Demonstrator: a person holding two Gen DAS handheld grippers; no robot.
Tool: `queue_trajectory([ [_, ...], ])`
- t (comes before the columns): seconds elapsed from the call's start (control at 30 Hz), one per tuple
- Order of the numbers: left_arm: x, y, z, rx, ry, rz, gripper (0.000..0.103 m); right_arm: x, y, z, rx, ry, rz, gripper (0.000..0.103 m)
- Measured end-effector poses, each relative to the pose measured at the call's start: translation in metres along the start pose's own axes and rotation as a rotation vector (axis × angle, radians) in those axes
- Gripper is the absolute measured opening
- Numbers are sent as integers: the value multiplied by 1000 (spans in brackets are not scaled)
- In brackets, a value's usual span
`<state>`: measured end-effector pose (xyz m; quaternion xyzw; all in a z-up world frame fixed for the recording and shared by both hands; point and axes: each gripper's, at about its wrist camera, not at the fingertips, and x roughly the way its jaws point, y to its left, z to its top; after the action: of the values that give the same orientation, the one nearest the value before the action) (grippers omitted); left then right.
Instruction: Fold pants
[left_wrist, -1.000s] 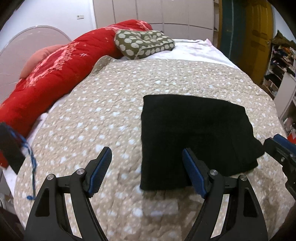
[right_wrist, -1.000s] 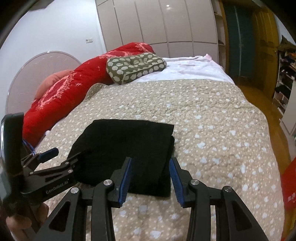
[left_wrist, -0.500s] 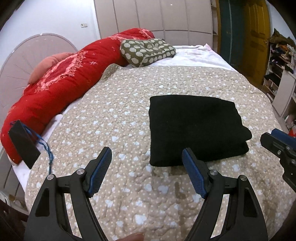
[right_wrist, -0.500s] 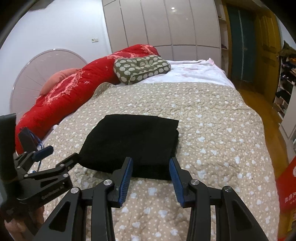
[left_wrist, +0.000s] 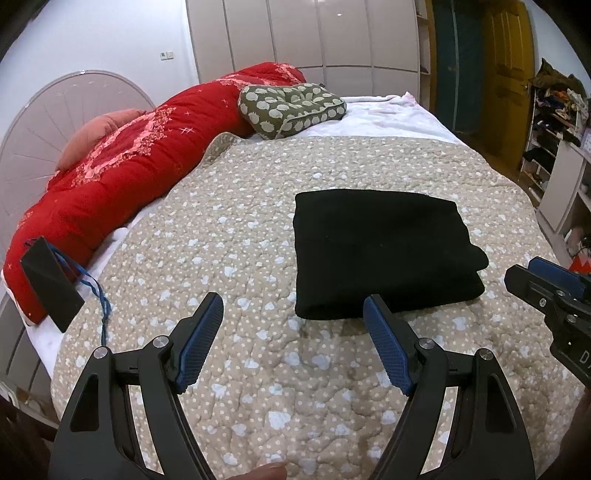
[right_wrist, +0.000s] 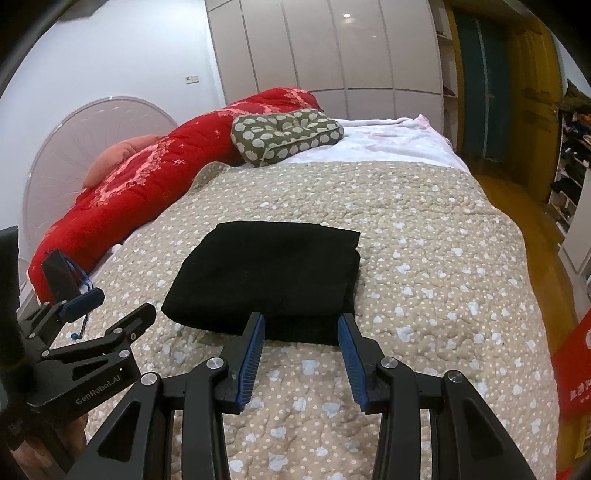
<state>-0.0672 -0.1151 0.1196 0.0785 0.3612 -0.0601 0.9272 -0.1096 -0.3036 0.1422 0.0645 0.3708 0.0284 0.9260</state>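
The black pants (left_wrist: 384, 251) lie folded into a thick, soft rectangle on the beige quilt (left_wrist: 236, 229), its stitched surface dotted with pale spots. Both the left gripper (left_wrist: 293, 325) and the right gripper (right_wrist: 301, 336) hover just short of the near edge, jaws apart and empty. A red comforter (left_wrist: 118, 166) and a spotted green cushion (left_wrist: 291, 109) sit beyond.
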Motion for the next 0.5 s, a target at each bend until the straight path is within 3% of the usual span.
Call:
queue_trajectory([
  [0.5,0,-1,-2,-10,5,-14,79,3,7,-3,0,7,12,40],
])
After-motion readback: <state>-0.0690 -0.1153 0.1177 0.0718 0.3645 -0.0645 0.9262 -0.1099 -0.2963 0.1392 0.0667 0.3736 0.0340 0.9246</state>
